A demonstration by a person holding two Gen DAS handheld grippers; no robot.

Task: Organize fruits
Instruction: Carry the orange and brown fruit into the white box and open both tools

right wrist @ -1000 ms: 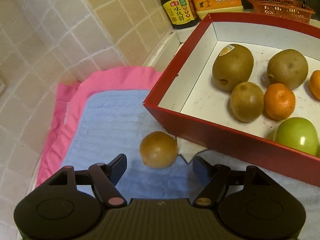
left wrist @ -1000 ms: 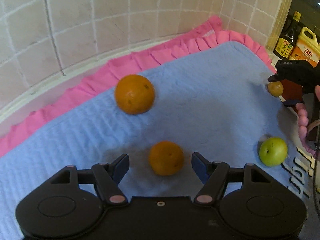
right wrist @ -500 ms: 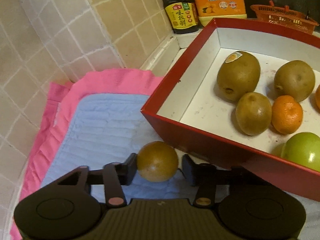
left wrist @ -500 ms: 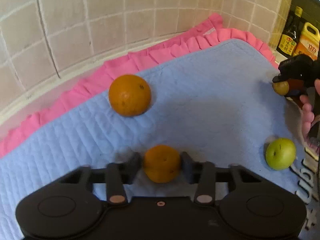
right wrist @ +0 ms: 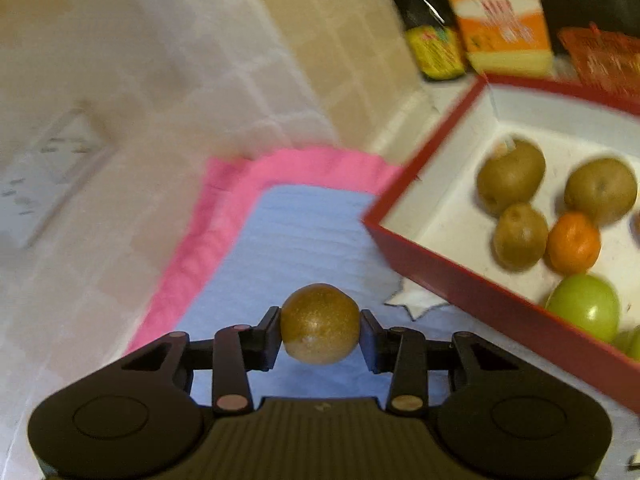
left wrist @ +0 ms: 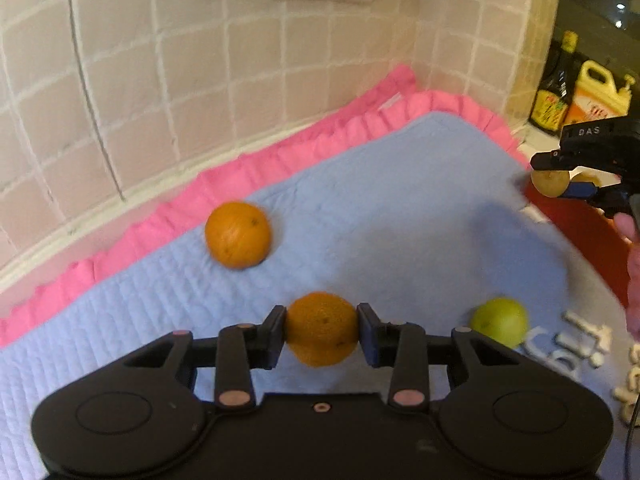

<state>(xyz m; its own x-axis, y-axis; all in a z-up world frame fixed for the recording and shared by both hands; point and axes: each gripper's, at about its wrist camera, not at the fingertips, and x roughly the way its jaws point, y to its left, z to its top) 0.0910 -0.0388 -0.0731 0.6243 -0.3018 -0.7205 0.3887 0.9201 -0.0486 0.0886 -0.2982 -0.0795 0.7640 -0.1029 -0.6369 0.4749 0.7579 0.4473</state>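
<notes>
My left gripper [left wrist: 322,330] is shut on a small orange [left wrist: 322,326] and holds it above the blue mat [left wrist: 400,220]. A larger orange [left wrist: 238,234] and a green apple [left wrist: 499,321] lie on the mat. My right gripper [right wrist: 320,328] is shut on a brown kiwi [right wrist: 320,322], lifted above the mat [right wrist: 304,232], left of the red box [right wrist: 460,280]. The box holds three kiwis [right wrist: 520,236], a small orange [right wrist: 574,242] and green apples [right wrist: 584,306]. The right gripper with its kiwi [left wrist: 550,182] also shows at the far right of the left wrist view.
A tiled wall [left wrist: 200,80] runs behind the pink-frilled mat edge [left wrist: 280,160]. A dark sauce bottle [right wrist: 430,44], a yellow-orange jug [right wrist: 500,20] and an orange basket [right wrist: 600,60] stand behind the box. White lettering [left wrist: 580,344] lies on the mat's right part.
Both grippers closed on their fruit and lifted: the left took the small orange, the right took the kiwi. Both views now look from higher up.
</notes>
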